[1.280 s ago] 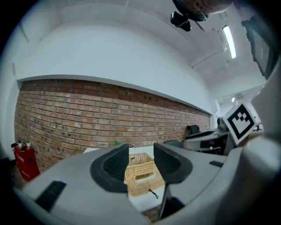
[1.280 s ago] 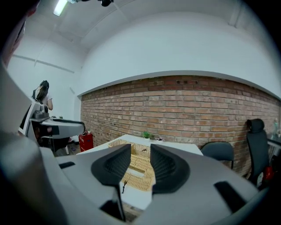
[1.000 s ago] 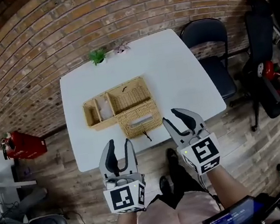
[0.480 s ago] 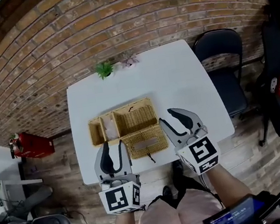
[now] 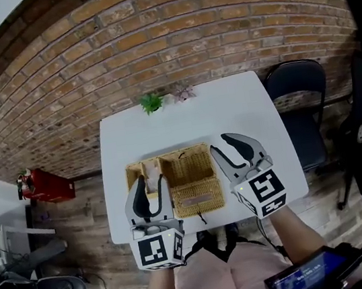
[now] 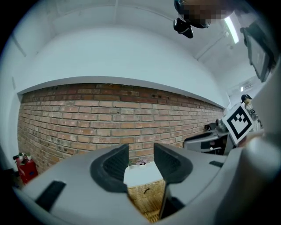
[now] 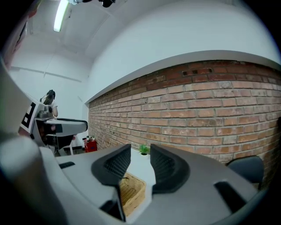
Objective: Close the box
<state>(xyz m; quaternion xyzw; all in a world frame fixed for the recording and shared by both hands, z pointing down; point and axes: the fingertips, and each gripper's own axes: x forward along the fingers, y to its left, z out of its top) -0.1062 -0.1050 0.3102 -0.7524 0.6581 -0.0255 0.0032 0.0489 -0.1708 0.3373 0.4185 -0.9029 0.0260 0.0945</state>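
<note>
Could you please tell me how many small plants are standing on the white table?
2. A green plant stands at the far edge of the table, by the brick wall, and a pinkish plant stands just right of it in the head view. None appears hidden.

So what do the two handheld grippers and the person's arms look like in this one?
Both the left gripper and the right gripper have light grey bodies with two curved fingers lined with black textured pads. Each carries a white cube printed with black square markers at its rear. No cables show. The forearms look unsleeved; the person wears a pale pink garment.
</note>
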